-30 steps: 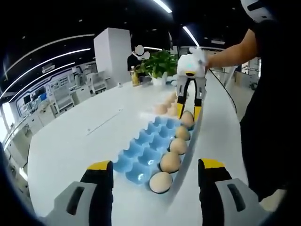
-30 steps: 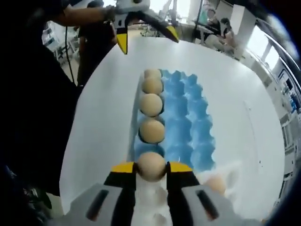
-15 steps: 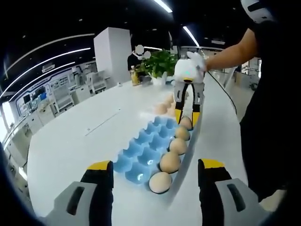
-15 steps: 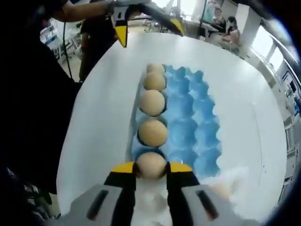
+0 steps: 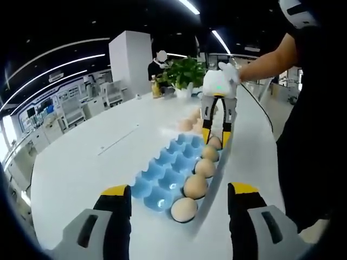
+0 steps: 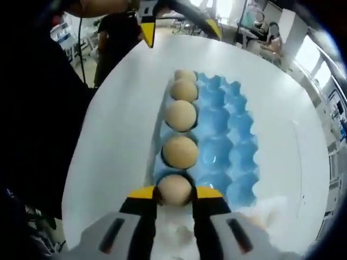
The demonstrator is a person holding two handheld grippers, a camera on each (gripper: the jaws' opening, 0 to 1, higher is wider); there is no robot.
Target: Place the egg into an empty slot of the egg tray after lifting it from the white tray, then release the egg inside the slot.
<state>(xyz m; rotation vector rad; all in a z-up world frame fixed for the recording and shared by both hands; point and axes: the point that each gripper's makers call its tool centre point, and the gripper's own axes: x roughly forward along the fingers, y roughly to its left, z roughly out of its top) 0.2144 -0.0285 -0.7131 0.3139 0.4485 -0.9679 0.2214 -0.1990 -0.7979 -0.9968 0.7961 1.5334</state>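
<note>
The blue egg tray (image 5: 161, 174) lies on the white table, several eggs filling its right-hand column. My right gripper (image 5: 215, 137) reaches down at the tray's far end. It is shut on a tan egg (image 6: 174, 189), which sits low over the end slot of that column, next to a seated egg (image 6: 180, 151). I cannot tell whether the held egg rests in the slot. My right gripper (image 6: 174, 194) has yellow pads pressing the egg's two sides. My left gripper (image 5: 180, 190) hangs open before the tray's near end, nothing between its fingers. The left gripper (image 6: 180, 30) also appears beyond the tray.
The white tray (image 5: 190, 122) with loose eggs stands past the blue tray, and its blurred edge (image 6: 260, 219) shows beside my right jaws. A person in dark clothes (image 5: 309, 119) stands at the table's right edge. A potted plant (image 5: 184, 73) is at the far end.
My right gripper has carried the egg down and slightly along the tray to the end slot of the filled column. The left gripper has stayed put and open.
</note>
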